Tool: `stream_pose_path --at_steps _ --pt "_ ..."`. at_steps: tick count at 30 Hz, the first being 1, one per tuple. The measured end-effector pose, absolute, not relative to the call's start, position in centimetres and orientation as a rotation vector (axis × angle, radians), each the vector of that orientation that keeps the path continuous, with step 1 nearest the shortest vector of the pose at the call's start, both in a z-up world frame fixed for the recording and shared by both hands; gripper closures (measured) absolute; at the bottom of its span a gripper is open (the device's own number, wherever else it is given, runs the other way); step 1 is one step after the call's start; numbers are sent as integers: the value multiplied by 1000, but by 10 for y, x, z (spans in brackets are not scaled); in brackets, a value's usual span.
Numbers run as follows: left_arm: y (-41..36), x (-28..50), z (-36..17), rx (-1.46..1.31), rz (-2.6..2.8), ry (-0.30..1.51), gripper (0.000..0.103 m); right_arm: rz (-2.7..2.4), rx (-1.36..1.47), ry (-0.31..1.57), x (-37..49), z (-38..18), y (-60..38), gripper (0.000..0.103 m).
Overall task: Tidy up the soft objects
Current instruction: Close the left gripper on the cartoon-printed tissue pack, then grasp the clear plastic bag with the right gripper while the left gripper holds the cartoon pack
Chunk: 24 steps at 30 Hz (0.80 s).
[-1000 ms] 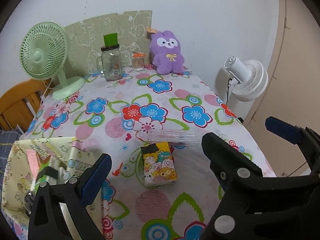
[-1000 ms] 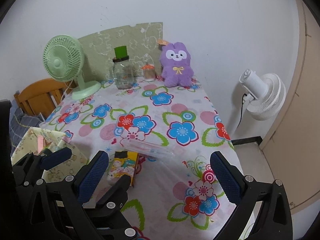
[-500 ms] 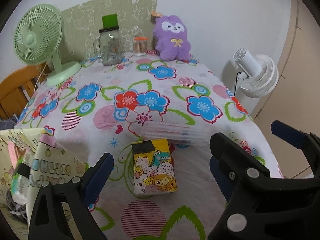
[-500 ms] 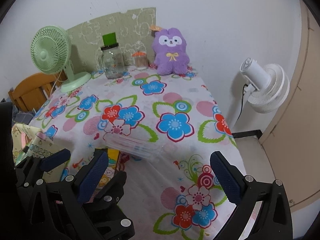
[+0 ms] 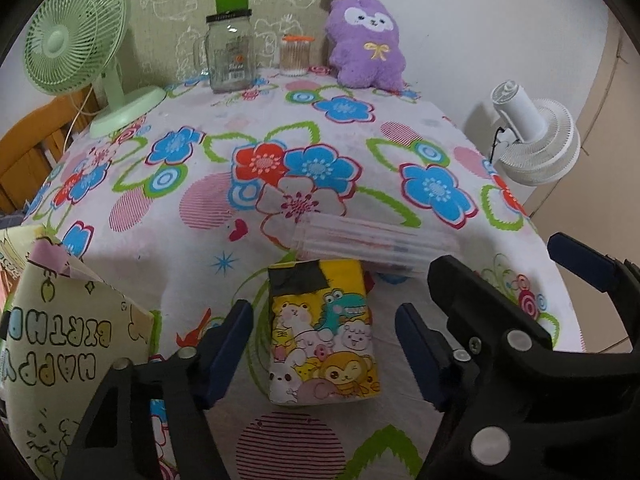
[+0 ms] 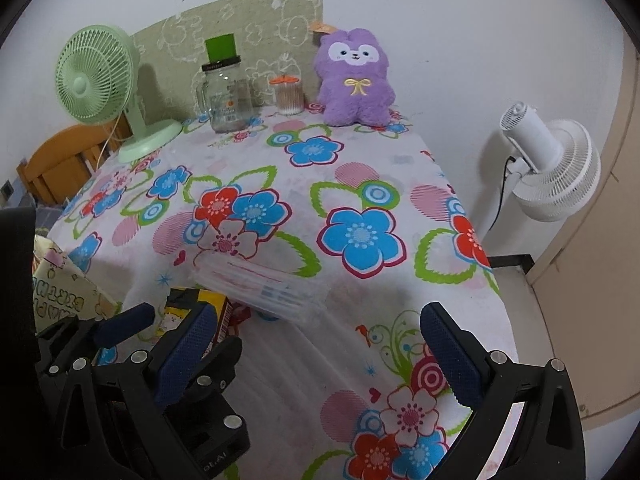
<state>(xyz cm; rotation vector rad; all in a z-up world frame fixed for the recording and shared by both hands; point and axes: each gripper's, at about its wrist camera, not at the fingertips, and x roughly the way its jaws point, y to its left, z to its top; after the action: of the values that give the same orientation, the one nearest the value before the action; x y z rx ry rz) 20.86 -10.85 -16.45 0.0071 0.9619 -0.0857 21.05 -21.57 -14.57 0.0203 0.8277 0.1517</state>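
Observation:
A yellow cartoon-print tissue pack (image 5: 322, 332) lies on the flowered tablecloth (image 5: 200, 208), between the open fingers of my left gripper (image 5: 324, 348), which is low over it and not touching. Its top corner shows in the right wrist view (image 6: 192, 308). My right gripper (image 6: 316, 360) is open and empty over the cloth to the right of the pack. A clear flat pen case (image 5: 372, 246) lies just behind the pack, also in the right wrist view (image 6: 264, 284). A purple plush rabbit (image 5: 366, 46) sits at the table's far edge against the wall (image 6: 354, 80).
A "happy birthday" paper bag (image 5: 60, 344) stands at the left front. A green desk fan (image 5: 80, 44), a glass jar with a green straw (image 5: 230, 56) and a small toothpick jar (image 5: 295, 56) stand at the back. A white floor fan (image 6: 548, 160) is beside the table's right edge.
Both grippers have moved forward and down toward the table. The left gripper's fingers have come to either side of the tissue pack. Nothing on the table has moved.

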Motion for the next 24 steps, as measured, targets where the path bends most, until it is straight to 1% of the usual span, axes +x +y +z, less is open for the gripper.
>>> stream_pose_path --at_steps 1,6,12,24 --pt "-108 210 -166 5 -84 969 37 155 18 829 212 -146 -215 0" --pt "-106 213 -172 -4 -92 1000 49 171 0 839 219 -152 -211 0" --pt "-103 212 -172 1 -82 997 53 200 -24 847 226 -156 -203 0" --pt "-82 220 -171 -2 46 990 54 283 -78 850 246 -159 -177 0"
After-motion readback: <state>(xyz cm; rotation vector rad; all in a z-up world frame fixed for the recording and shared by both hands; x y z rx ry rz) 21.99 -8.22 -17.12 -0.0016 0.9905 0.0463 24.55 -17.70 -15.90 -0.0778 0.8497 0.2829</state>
